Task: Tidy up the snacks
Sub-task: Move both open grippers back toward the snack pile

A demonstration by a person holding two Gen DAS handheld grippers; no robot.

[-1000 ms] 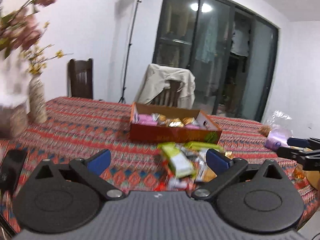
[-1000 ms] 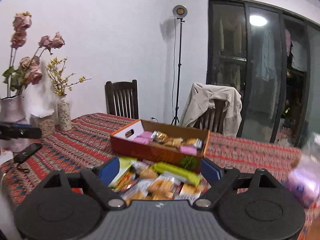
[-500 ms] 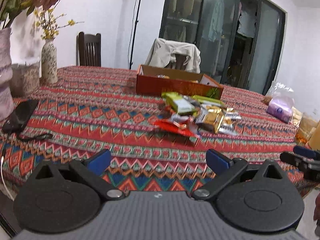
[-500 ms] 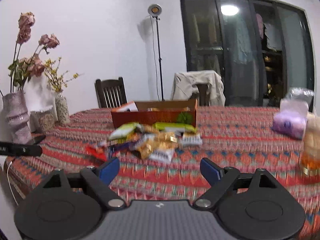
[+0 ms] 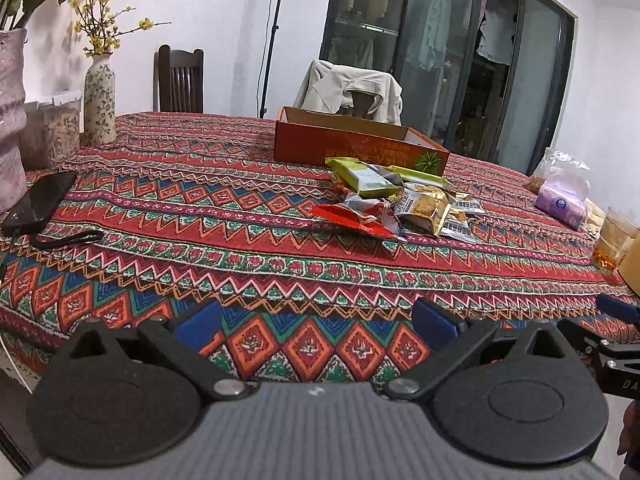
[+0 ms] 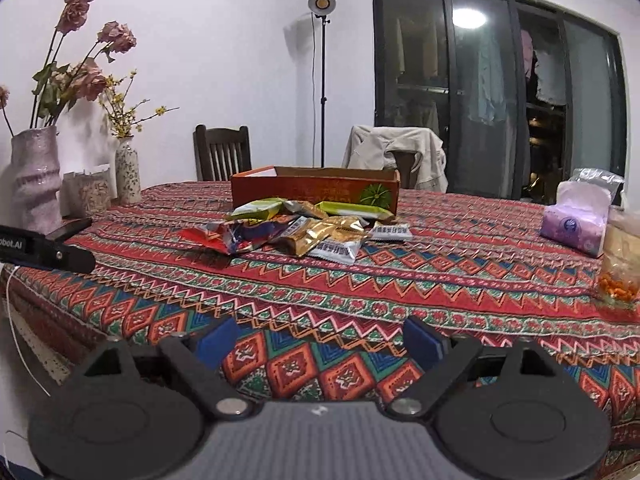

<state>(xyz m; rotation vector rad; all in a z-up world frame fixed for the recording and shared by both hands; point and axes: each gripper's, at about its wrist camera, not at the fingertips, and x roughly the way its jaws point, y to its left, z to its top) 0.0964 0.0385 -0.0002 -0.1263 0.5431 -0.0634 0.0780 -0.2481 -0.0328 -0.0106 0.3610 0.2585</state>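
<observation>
The snack packets [image 6: 304,228] lie heaped mid-table just in front of the orange cardboard box [image 6: 316,192] — light, crinkly, slippery foil, so I'd pinch a flat sealed edge. Their print is too small to read (the box's too). Left gripper [image 5: 316,320] gapes empty; right gripper [image 6: 318,340] is opening, nothing between. "obot.AI" shows on the left gripper's side.

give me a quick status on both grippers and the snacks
Left gripper open, empty. Right gripper opening, nothing between its jaws. Snack pile loose before the orange box. Path clear.
</observation>
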